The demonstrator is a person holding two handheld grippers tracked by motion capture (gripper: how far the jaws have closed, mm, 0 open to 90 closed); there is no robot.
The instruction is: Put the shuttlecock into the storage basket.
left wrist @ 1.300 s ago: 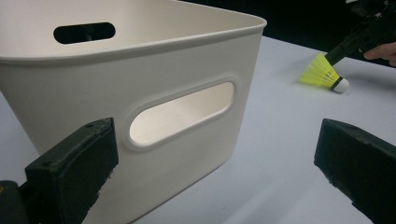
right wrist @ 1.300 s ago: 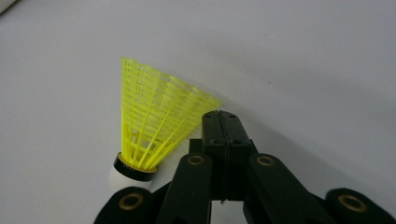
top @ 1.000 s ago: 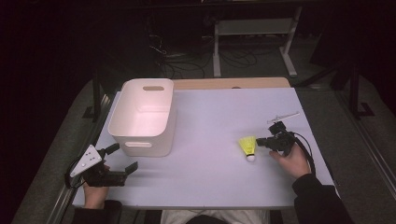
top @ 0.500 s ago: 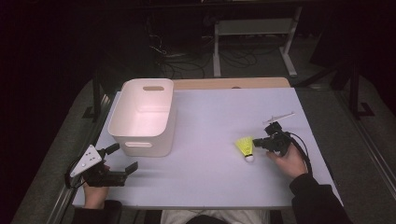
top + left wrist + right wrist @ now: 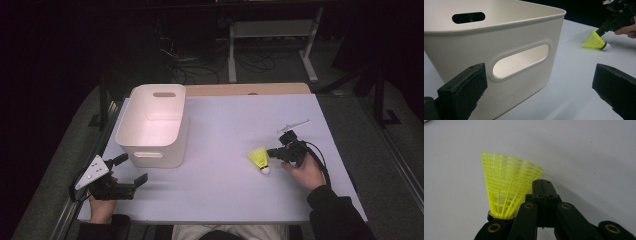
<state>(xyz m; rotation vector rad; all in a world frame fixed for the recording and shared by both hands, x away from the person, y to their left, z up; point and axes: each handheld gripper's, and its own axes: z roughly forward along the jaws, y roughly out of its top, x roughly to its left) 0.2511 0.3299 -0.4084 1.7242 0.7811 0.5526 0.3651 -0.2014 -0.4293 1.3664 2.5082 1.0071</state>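
On table right side, yellow shuttlecock (image 5: 259, 158) just beside right gripper (image 5: 274, 152), jaws closed, empty.

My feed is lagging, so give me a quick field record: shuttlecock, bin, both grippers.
shuttlecock: yellow shuttlecock lying on the white table, cork end toward the person
bin: white bin at table's left, nothing visible inside
right gripper: right gripper shut, jaws pinching the skirt's rim
left gripper: left gripper open, holding nothing, near the bin's front wall
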